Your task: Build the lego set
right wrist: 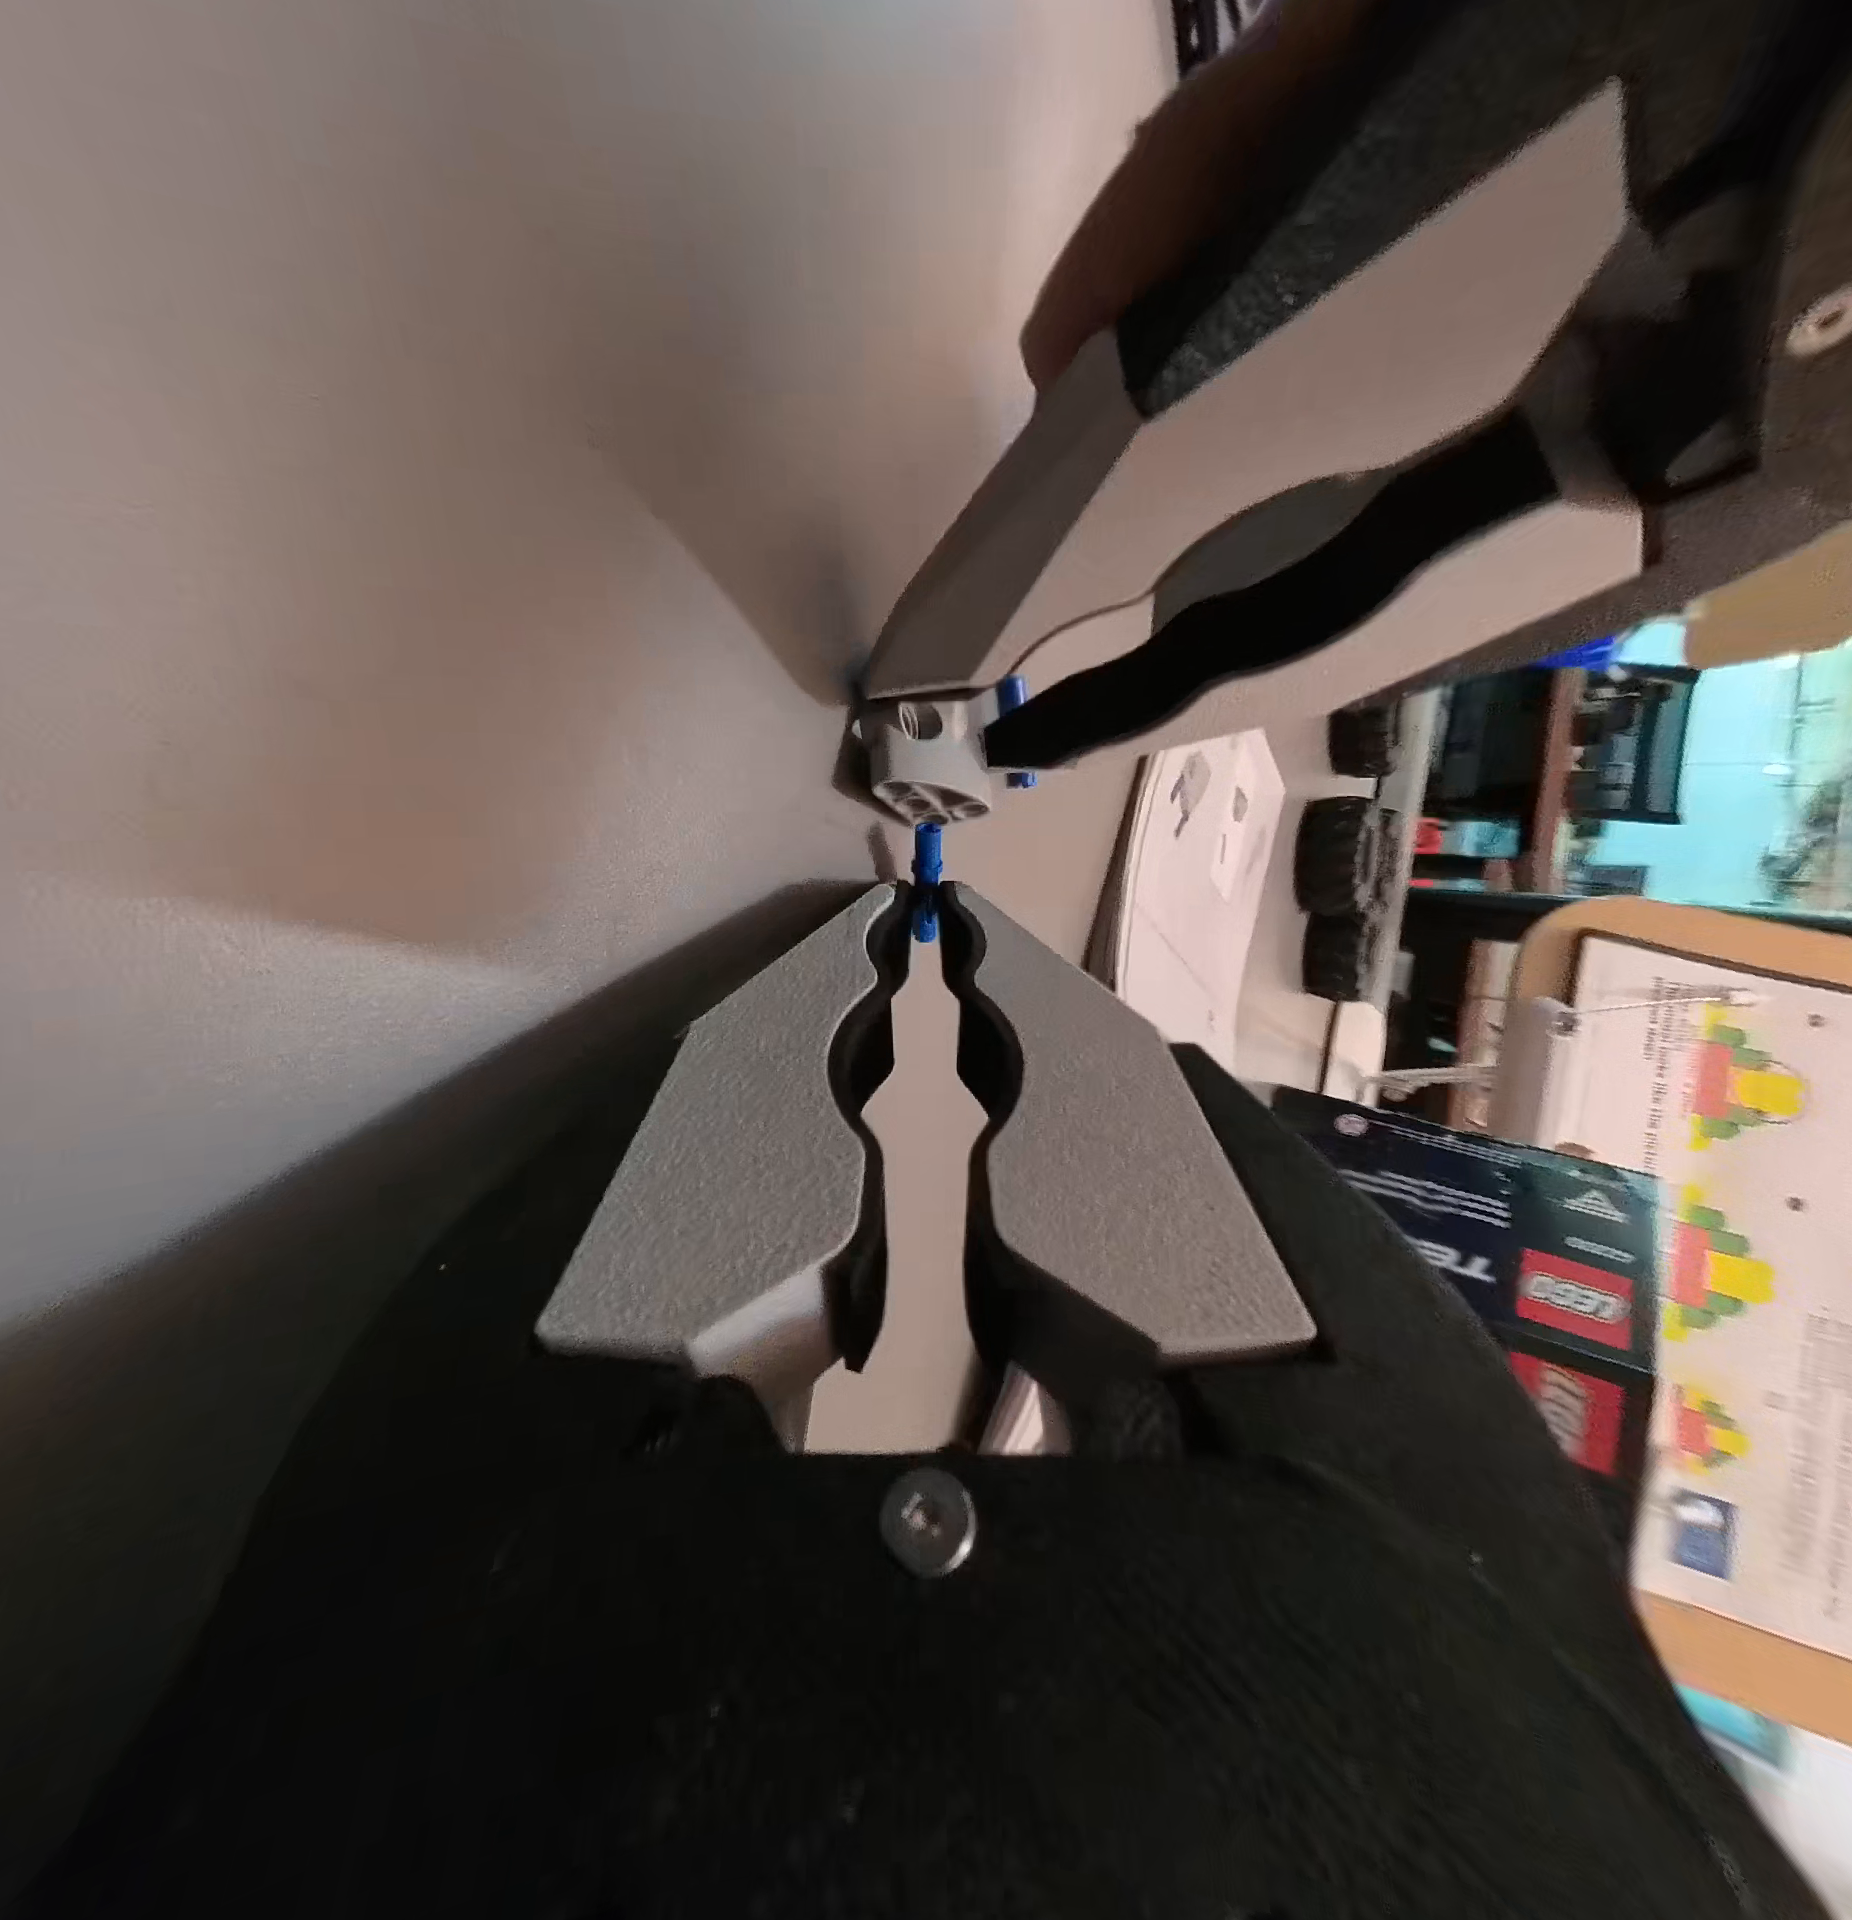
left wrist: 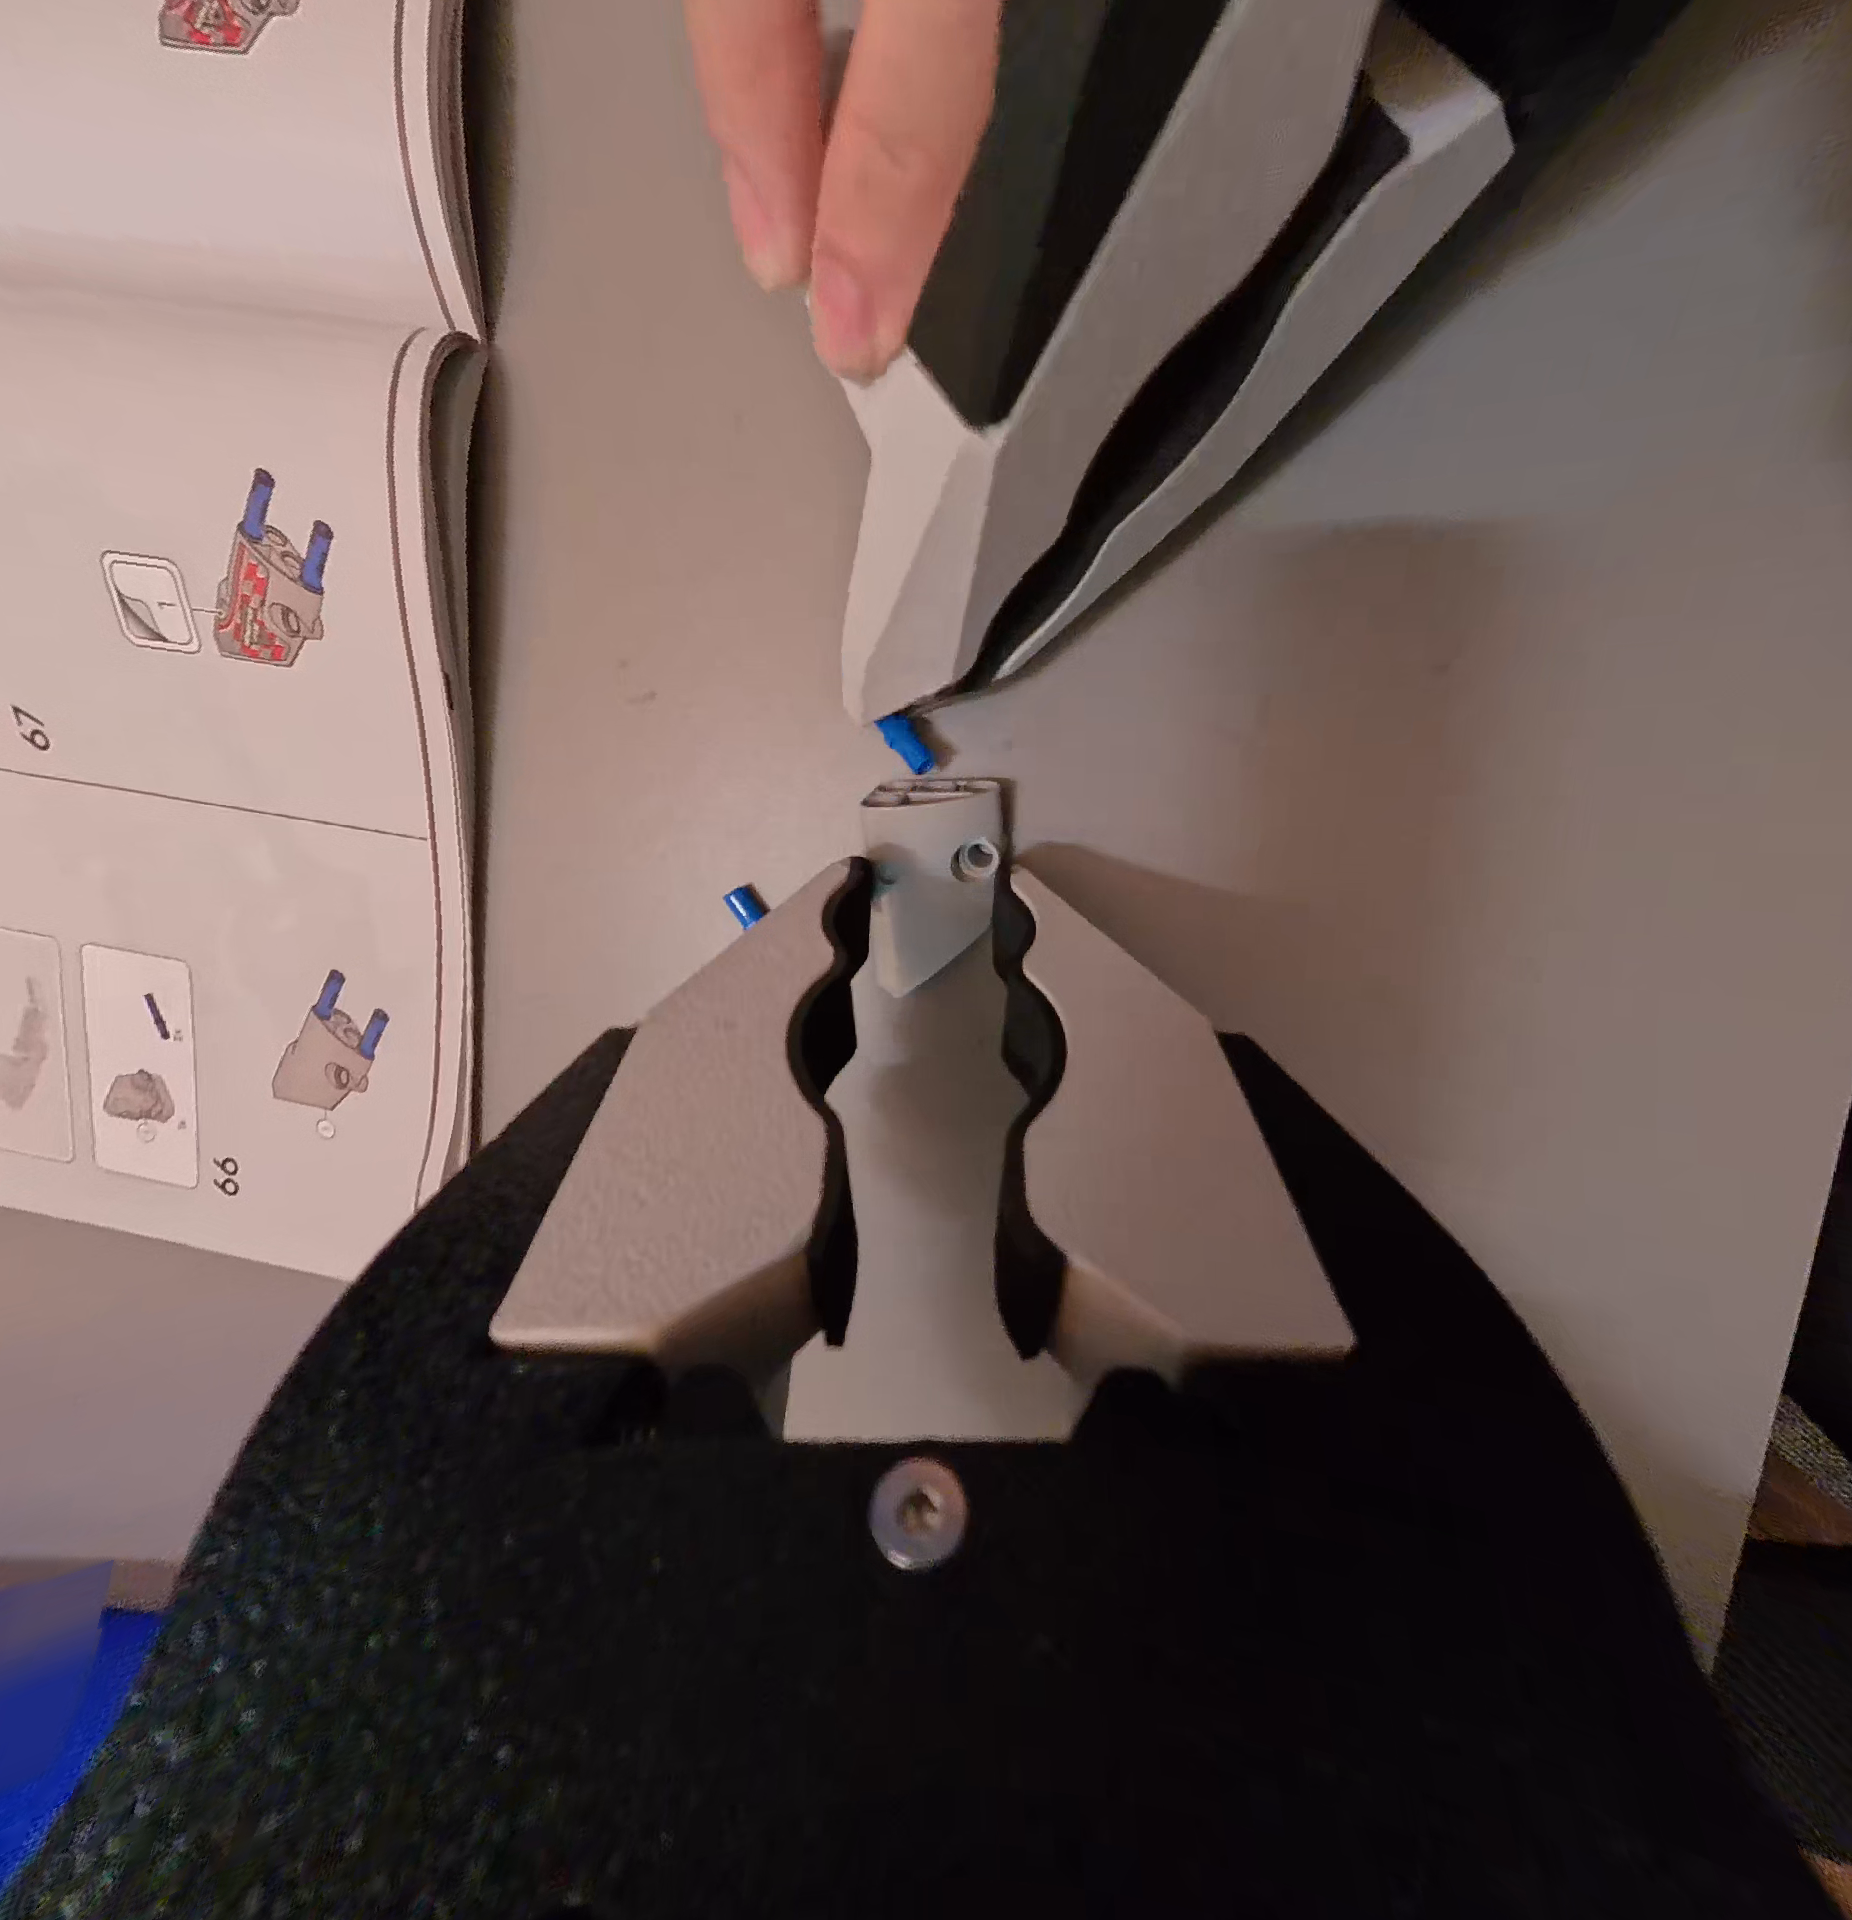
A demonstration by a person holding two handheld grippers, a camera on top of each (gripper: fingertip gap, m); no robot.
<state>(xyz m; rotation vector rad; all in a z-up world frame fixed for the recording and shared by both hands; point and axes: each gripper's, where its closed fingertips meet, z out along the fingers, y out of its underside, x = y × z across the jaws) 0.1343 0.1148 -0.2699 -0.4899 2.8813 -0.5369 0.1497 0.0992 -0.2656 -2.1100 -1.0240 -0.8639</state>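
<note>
A plain grey counter (left wrist: 1421, 831) carries an open instruction booklet (left wrist: 205, 644); only the right wrist view takes in shelves, black tyres (right wrist: 1348, 862) and dark set boxes (right wrist: 1524, 1278) beyond. The left tongs (left wrist: 932, 883) are clamped on a light grey lego block (left wrist: 932, 883) with holes in its end face and a small side stud. The right tongs (right wrist: 927, 899) pinch a blue pin (right wrist: 926, 883), its tip just short of the block. A second blue pin (left wrist: 743, 902), seen only from the left, lies beside the left tongs.
</note>
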